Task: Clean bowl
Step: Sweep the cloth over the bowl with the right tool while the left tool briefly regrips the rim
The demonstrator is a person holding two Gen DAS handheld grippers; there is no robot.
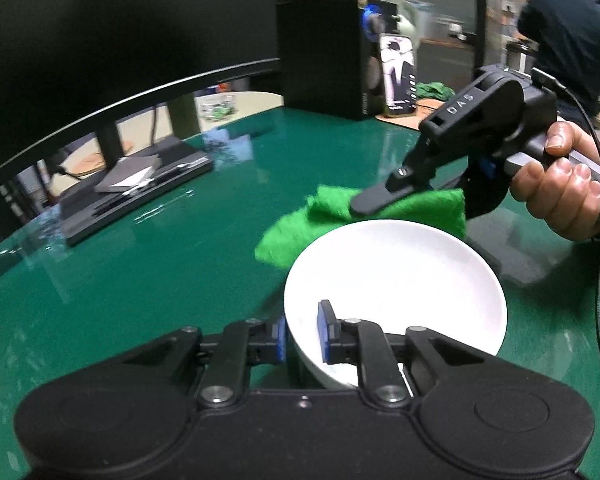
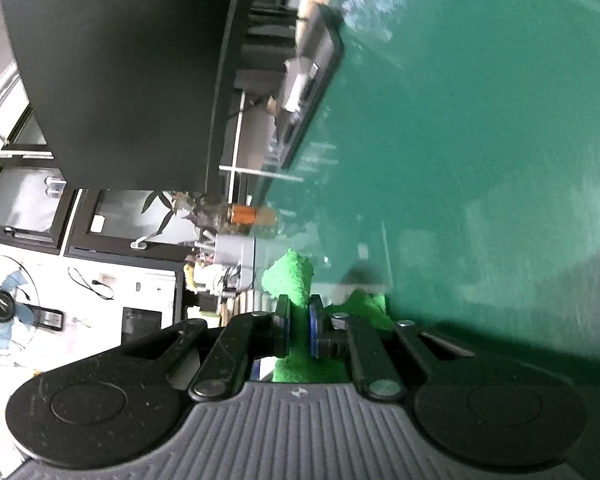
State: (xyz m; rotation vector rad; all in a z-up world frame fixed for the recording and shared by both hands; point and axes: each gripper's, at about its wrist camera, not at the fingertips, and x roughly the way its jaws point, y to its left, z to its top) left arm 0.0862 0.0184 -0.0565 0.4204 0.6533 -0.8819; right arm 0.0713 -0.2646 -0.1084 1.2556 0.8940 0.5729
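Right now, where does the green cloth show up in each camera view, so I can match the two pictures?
Left wrist view: the green cloth sits right of centre, behind the far rim of the white bowl, pinched by the right gripper.
Right wrist view: the cloth is at lower centre, clamped between that gripper's fingers; the bowl is not in it.
Shared landmark: the green tabletop and the dark monitor.

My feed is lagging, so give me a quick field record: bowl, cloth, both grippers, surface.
bowl: white bowl, looks empty, rim pinched by the left gripper
cloth: green cloth, beyond the bowl's far rim, not inside it
right gripper: right gripper, shut on the cloth, held by a hand
surface: green table
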